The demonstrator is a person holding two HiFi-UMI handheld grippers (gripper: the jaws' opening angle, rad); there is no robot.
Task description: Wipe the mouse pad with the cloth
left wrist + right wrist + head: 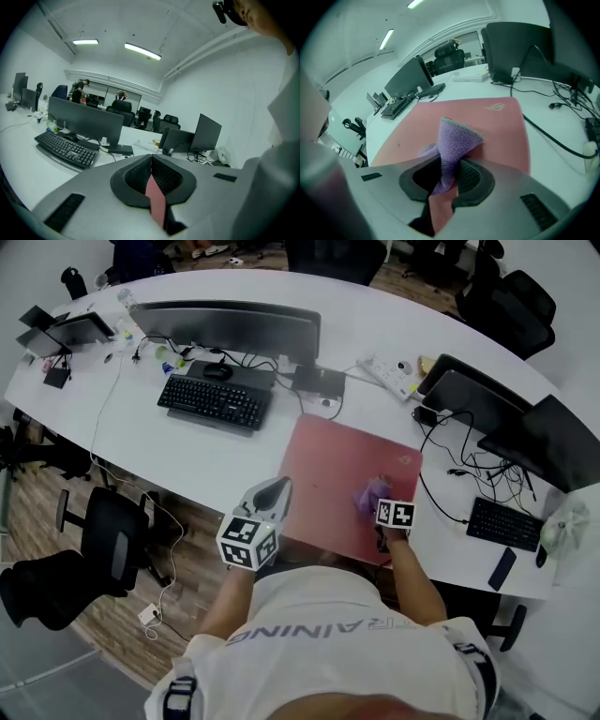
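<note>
— Head view first. Anything risky?

— Purple cloth [367, 491] pinched in the right tongs [380, 504], down on the red mouse pad [328, 460], towards its near right part. Left tongs [279, 487] hovering over the pad's near left edge, apparently not pinning it. Nothing else holding the pad on the white surface [187, 442]. Could drag the whole pad along on a hard stroke.

— Left gripper view?

— Closed on nothing, jaws meeting, only a sliver of red pad showing underneath. Pointing out towards the keyboard [65, 149] and monitor [86, 123], well clear of both. No help against sliding unless lowered onto the pad.

— And the right gripper view?

— Clamped on a twisted fold of cloth, with most of it bunched ahead of the tips and resting on the pad. Looks like a thin hold. May slip free under friction. May also wipe just a narrow stripe and leave much of the pad untouched. Black cable [553, 138] lying on the surface just beside the pad's right edge. Might snag on a wide sweep that way, or tug whatever sits at its far end, out of sight here.
</note>
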